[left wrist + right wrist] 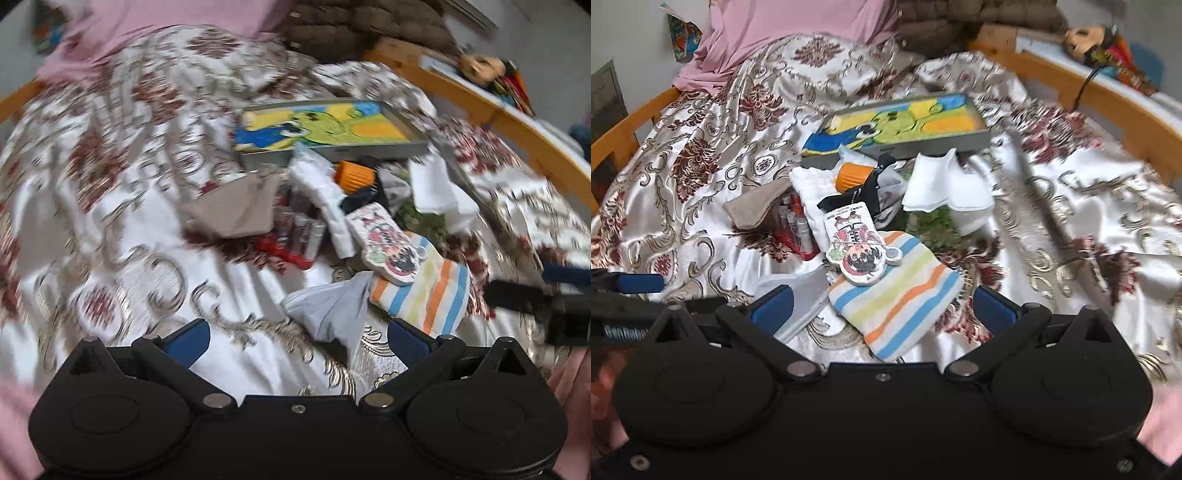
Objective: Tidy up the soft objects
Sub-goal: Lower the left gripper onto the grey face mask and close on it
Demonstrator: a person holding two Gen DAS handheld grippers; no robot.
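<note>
A heap of soft things lies on a flowered satin bedspread (701, 177). A striped cloth (897, 299) lies nearest, just ahead of my right gripper (882, 306), which is open and holds nothing. A flat cartoon-figure plush (857, 251) rests on the cloth's far end. A pale grey cloth (328, 310) lies just ahead of my open, empty left gripper (299, 341), with the striped cloth (424, 295) to its right. Further back are a taupe pouch (757, 210), white folded cloths (945, 184) and a grey tray (934, 147) holding a bright towel (905, 118).
An orange object (853, 175), a black strap and a red pack of pens (798, 229) sit in the heap. Wooden bed rails (1126, 122) run along both sides. A pink pillow (775, 33) and brown cushion lie at the head. The left view is motion-blurred.
</note>
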